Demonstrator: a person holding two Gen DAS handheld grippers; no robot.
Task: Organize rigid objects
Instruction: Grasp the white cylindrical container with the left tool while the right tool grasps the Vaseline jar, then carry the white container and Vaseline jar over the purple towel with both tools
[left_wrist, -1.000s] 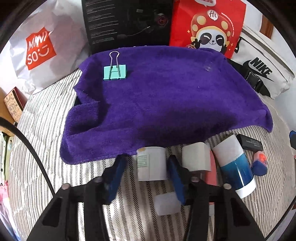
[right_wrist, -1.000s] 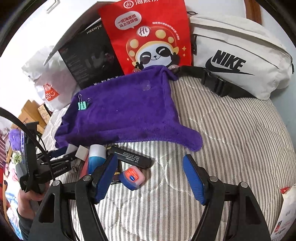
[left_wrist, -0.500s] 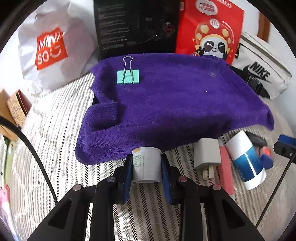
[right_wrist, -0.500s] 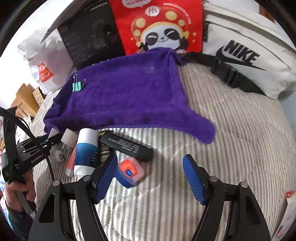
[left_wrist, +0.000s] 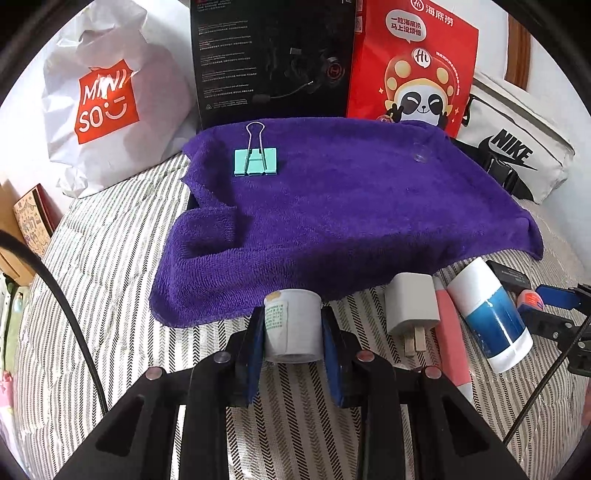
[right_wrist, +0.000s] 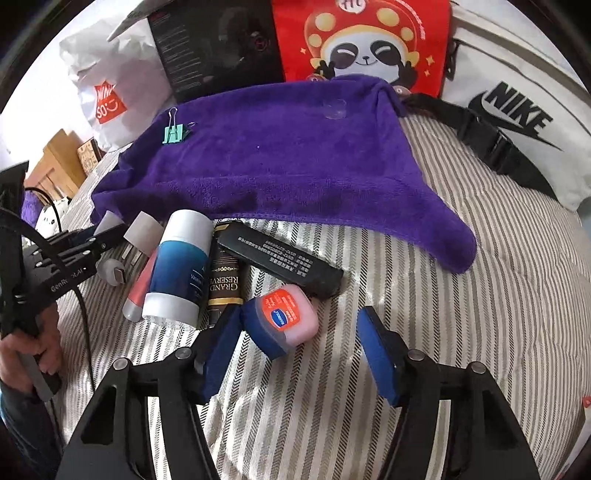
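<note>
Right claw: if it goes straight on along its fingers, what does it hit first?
Most likely the small pink jar with the blue lid, lying between the closing right claw fingers, near the left one. Beyond it, the black bar; depth is unclear.

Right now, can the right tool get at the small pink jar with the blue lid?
Probably yes: the small pink jar already lies between the closing pads of the right tool, beside the left pad; nothing blocks it.

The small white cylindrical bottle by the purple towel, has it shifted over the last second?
Yes. The small white cylindrical bottle, once clear of the purple towel, now reaches its near hem, clamped by the left gripper.
</note>
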